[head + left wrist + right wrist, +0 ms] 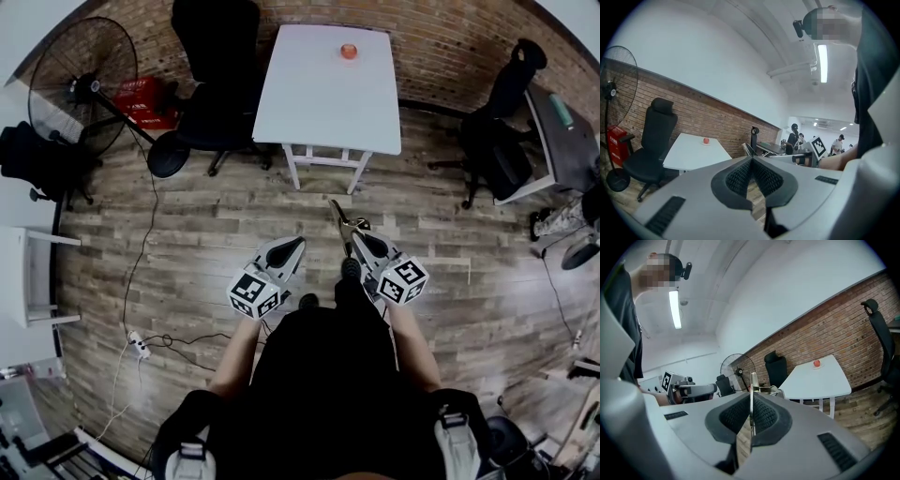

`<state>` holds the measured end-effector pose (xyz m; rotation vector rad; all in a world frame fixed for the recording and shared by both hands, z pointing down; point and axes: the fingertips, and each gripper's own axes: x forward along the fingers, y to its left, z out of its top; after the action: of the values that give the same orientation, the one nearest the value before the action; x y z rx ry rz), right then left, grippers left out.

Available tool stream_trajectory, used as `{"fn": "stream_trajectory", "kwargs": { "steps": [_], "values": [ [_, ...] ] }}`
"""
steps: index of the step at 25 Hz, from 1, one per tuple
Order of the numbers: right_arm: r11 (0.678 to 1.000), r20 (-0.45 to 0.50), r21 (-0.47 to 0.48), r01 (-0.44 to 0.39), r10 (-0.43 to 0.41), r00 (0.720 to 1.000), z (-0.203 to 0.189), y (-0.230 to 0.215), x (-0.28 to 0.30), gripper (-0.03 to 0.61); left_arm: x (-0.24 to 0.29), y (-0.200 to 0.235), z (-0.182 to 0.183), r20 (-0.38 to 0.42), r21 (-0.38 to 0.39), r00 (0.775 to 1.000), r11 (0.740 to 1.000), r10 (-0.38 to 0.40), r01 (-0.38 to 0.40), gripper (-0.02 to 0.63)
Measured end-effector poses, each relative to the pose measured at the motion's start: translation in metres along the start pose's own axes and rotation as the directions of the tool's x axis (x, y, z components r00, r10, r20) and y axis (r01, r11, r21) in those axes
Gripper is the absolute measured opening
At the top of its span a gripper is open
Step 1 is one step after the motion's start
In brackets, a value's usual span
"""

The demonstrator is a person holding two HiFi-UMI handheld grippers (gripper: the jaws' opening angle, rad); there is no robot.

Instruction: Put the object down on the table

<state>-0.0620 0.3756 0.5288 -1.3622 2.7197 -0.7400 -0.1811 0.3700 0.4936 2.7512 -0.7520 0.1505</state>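
From the head view, the right gripper [355, 231] has a metal tool [343, 219] poking forward over the wood floor, well short of the white table [328, 108]. In the right gripper view it's just a thin edge-on strip, with the pads [765, 414] clamped on it. The left gripper [751, 160] is closed with nothing in it. Its view also catches people far back. The only markings are the cubes' [254, 293] square patterns

Between the jaws of my right gripper [360, 237] sits the thin metal tool [348, 221]. Ahead of it stands the white rectangular table [328, 112], with the small red round object [349, 51] on its far end and the black office chair [220, 84] to its left.
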Motion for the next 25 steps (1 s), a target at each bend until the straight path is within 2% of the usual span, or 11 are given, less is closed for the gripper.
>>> {"fn": "stream_trajectory", "kwargs": {
  "steps": [8,25],
  "values": [
    [0.999,-0.020,-0.016,-0.050,0.049,0.999,0.026,-0.041,0.010,-0.002,0.041,0.005,0.014,-0.012,0.017,0.999,0.999,0.046,-0.046,0.020],
    [0.995,-0.074,-0.030,-0.097,0.094,0.993,0.046,-0.104,0.021,-0.002,0.095,0.018,0.024,-0.032,0.018,0.994,0.994,0.105,-0.105,0.020]
  ]
}}
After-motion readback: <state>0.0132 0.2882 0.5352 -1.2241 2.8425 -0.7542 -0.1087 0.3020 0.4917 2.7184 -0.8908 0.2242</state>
